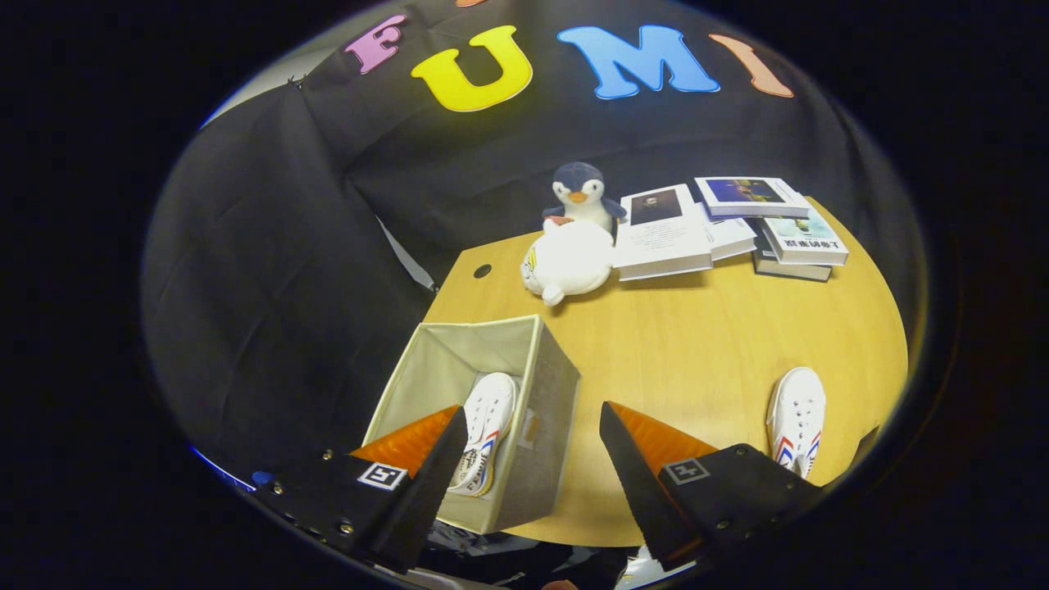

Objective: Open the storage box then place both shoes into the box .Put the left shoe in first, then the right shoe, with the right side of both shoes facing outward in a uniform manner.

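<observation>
The beige fabric storage box (547,385) stands open on the wooden table (697,336), at its near left corner. One white shoe (485,426) with red and blue stripes lies inside it, toe pointing away. A second white shoe (796,414) rests on the table to the right, beside the right finger. My gripper (533,442) hovers above the box's near right wall, open, nothing between its fingers. The left finger (426,459) overlaps the box's interior and hides part of the shoe's heel.
At the table's far side sit a penguin plush (580,197), a white round plush (569,260) and several books (721,225). A small hole (482,270) marks the table's far left corner. Black cloth walls surround the table.
</observation>
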The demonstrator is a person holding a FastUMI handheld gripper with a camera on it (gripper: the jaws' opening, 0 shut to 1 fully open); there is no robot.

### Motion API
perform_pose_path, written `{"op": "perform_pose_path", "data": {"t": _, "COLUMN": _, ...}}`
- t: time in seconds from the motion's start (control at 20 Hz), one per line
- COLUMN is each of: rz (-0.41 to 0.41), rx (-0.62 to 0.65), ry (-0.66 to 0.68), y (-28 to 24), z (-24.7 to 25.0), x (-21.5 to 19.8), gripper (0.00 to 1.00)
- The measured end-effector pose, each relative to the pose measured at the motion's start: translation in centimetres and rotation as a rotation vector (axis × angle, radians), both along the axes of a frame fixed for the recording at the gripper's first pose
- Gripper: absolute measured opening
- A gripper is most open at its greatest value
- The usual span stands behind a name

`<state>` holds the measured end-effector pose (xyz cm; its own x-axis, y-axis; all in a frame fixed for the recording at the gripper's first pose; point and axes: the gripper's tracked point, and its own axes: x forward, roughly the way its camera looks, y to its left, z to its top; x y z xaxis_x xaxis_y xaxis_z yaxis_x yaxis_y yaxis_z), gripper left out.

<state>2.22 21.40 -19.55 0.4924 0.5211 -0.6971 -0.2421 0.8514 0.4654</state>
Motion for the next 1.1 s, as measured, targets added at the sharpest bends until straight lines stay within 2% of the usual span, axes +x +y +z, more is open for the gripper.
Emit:
{"op": "perform_pose_path", "data": {"t": 0.7, "rz": -0.132, "rx": -0.18, "ry": 0.002, "y": -15.3, "z": -4.0, "x": 0.0, "gripper": 0.98}}
{"op": "perform_pose_path", "data": {"t": 1.1, "rz": -0.176, "rx": -0.26, "ry": 0.057, "y": -21.6, "z": -7.9, "x": -0.3, "gripper": 0.98}}
